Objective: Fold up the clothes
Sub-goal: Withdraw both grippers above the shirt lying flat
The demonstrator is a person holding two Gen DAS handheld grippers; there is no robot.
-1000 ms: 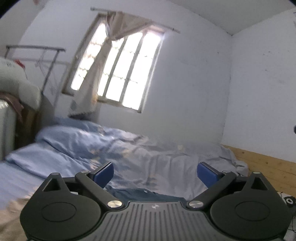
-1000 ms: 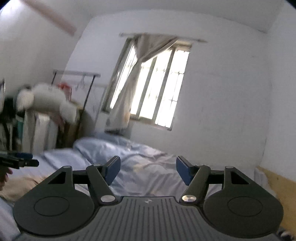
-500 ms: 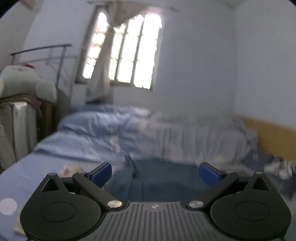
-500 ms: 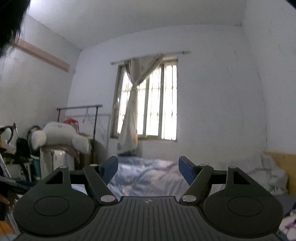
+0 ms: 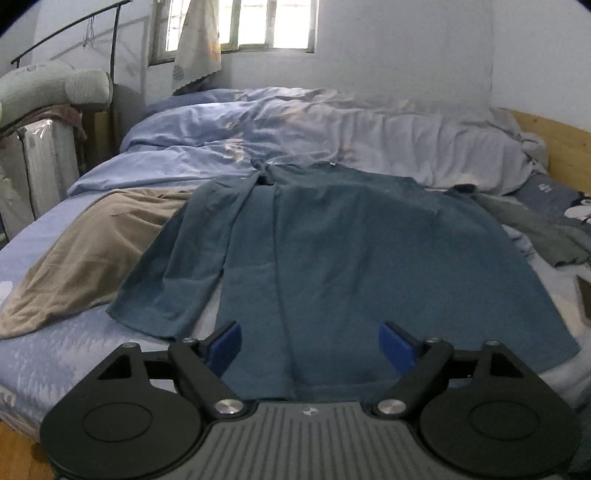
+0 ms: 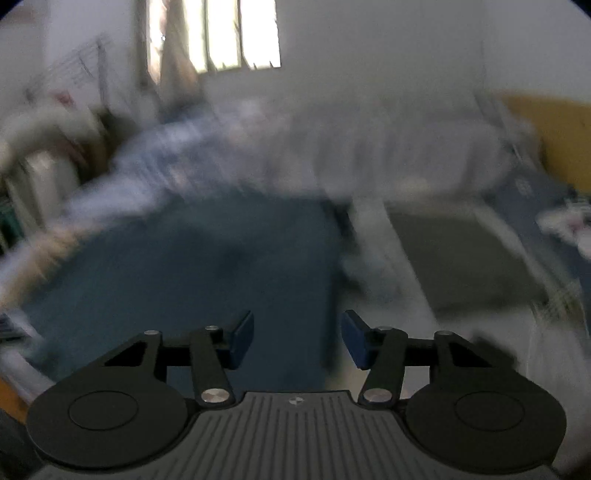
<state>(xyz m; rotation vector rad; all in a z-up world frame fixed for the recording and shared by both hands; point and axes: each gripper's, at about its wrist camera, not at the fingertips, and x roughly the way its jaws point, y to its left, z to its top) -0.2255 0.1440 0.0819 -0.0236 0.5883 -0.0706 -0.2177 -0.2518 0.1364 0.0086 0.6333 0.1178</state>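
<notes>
Bed (image 5: 44,354) bears blue shirt (image 5: 351,258) flat — beneath both jaws; each pair apart, just narrowing, seemingly empty.

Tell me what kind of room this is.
A bedroom, most likely in a home: a bed with a rumpled blue duvet, a curtained window behind it, and a blue shirt spread flat on it.

Home bedroom: bed (image 5: 33,236) with rumpled blue duvet (image 5: 295,129), clothes spread on sheet, curtained window (image 5: 240,26), plush toy (image 5: 51,88) on stack at left, wooden headboard (image 5: 554,147), white walls.
</notes>
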